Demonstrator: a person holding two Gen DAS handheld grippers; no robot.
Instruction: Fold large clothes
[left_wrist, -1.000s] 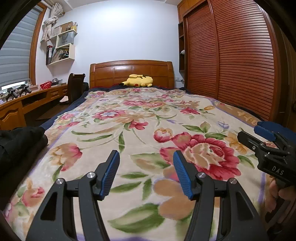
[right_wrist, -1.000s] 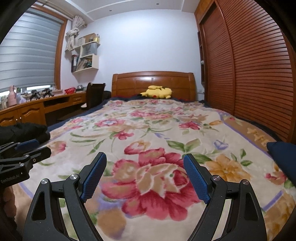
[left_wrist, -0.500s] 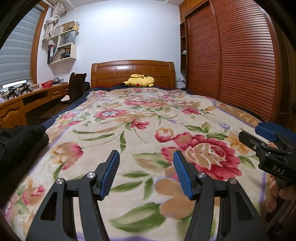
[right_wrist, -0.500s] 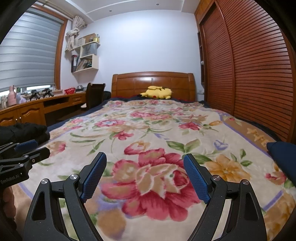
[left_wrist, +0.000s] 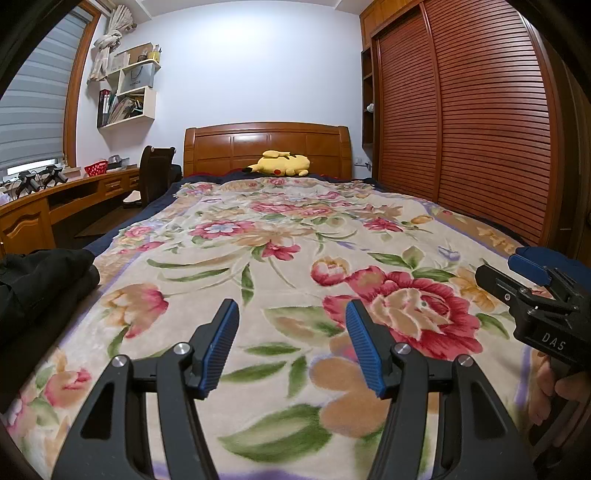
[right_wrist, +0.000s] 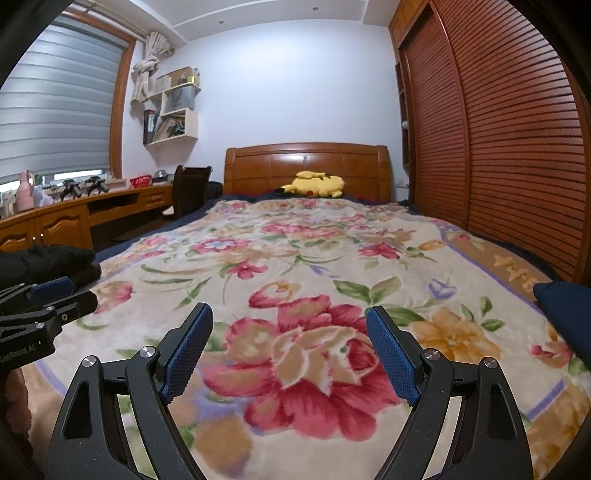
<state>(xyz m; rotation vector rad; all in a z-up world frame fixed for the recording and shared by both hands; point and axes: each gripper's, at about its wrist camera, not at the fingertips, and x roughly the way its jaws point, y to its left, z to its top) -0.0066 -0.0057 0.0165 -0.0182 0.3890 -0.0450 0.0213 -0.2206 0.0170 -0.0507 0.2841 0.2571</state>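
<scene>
In the left wrist view, over the near end of the bed (left_wrist: 491, 236), the left tool (left_wrist: 291, 328) is held with its jaws partly apart and nothing between them. Below it lies only the flowered blanket (left_wrist: 258, 236), spread flat. The black clothes (left_wrist: 40, 280) are seen heaped at the left edge of the bed, well apart from the blue pads (left_wrist: 221, 347). At the right edge of this view the right tool (left_wrist: 532, 280) is seen from the side, with a person's fingers (left_wrist: 554, 387) under it. A yellow plush toy (left_wrist: 280, 166) lies by the headboard, far from the work.

In the right wrist view, the right tool (right_wrist: 290, 347) is shown with its jaws wide and empty above a large red flower of the blanket. The black clothes (right_wrist: 48, 262) are seen at the far left, just behind the left tool (right_wrist: 48, 299), and a dark blue cloth (right_wrist: 565, 310) lies at the right edge.

The step in hand is judged to be the fetching of a garment, since none is laid out yet. The black heap is best approached by the left tool, which is nearer. One layer at an edge or a shoulder should be pinched, not the whole bundle. It should then be drawn to the open middle of the blanket, where the right tool can take a second corner and the cloth can be spread.
</scene>
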